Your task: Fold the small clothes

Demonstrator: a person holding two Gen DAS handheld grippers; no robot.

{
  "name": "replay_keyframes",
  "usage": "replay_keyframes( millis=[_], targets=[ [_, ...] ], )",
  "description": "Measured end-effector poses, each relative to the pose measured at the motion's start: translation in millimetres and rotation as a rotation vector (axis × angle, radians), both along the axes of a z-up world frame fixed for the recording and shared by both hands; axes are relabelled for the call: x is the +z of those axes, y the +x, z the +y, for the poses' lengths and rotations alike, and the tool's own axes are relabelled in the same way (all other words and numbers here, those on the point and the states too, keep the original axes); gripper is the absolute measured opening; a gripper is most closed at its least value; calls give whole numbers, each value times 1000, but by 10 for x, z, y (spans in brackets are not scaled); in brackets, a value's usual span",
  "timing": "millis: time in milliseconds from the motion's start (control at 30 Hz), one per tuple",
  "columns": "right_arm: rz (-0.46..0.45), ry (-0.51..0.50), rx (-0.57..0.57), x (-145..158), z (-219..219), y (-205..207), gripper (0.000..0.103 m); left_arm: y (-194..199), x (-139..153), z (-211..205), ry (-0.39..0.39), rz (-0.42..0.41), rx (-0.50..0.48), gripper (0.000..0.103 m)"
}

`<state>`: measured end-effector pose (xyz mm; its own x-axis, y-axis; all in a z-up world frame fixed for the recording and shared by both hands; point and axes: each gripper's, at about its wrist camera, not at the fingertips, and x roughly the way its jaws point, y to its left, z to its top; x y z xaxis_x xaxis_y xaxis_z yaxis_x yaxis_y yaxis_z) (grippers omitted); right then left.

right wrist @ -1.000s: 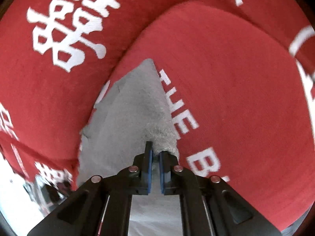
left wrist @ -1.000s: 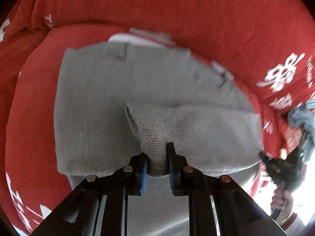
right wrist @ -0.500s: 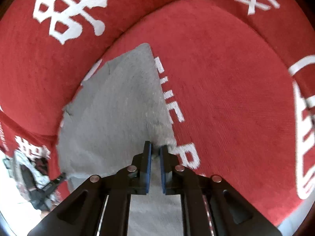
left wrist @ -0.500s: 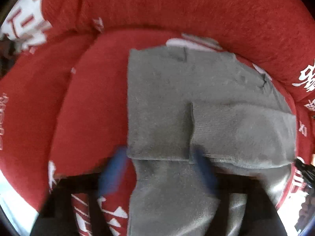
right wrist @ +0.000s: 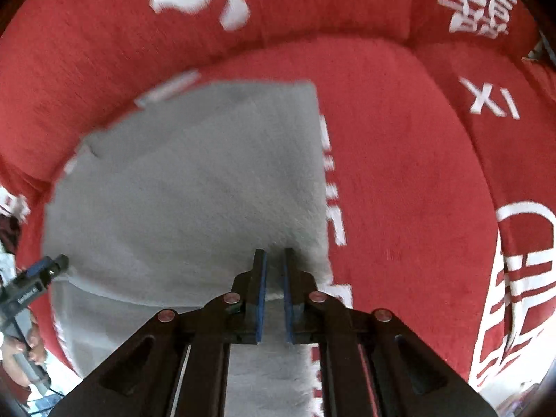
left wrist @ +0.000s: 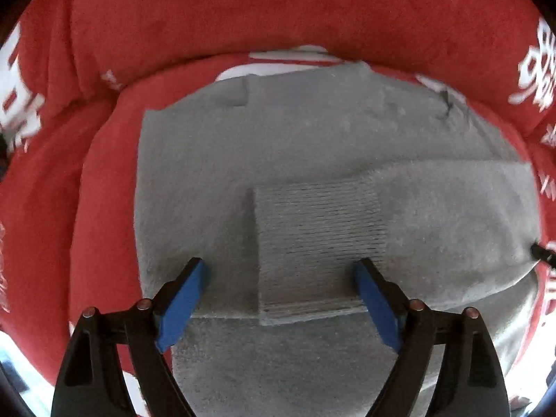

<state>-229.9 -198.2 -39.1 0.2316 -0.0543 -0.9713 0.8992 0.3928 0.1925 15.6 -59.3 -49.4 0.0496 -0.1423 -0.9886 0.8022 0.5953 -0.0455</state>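
Writing: white letters "XI" read at the upper right of the right wrist view; large white Chinese characters run along the top, blurred at the upper left.
Left tongs: spread wide at the lower centre, holding nothing; 2 blue pads flank the ribbed cuff, tips just over the cloth.
Right tongs: nearly closed, a narrow gap between the pads; whether they pinch the sweater's right edge, I cannot tell.
Grey sweater: soft fuzzy knit, lying flat mid-frame, 1 sleeve folded across its front.
Cuff: horizontal ribs, square-cut end.
Red sofa cover: plush, napped, white print.
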Motion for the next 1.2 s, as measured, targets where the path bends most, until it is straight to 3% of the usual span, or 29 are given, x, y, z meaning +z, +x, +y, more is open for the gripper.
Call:
replay_keyframes(
  millis=[167,367,667,1200],
  targets=[
    [-3,-3,31,64,40,-94,2,39,82,97,40,-17,-9,88],
    [-23,59,-46,213,72,-218,7,-20,222,175,86,-28,4,88],
    [-55,118,-92,408,217,-330,7,-301,392,135,98,-31,-36,88],
    [-114,217,-92,357,331,-312,10,-553,434,63,155,-36,-14,88]
  ],
)
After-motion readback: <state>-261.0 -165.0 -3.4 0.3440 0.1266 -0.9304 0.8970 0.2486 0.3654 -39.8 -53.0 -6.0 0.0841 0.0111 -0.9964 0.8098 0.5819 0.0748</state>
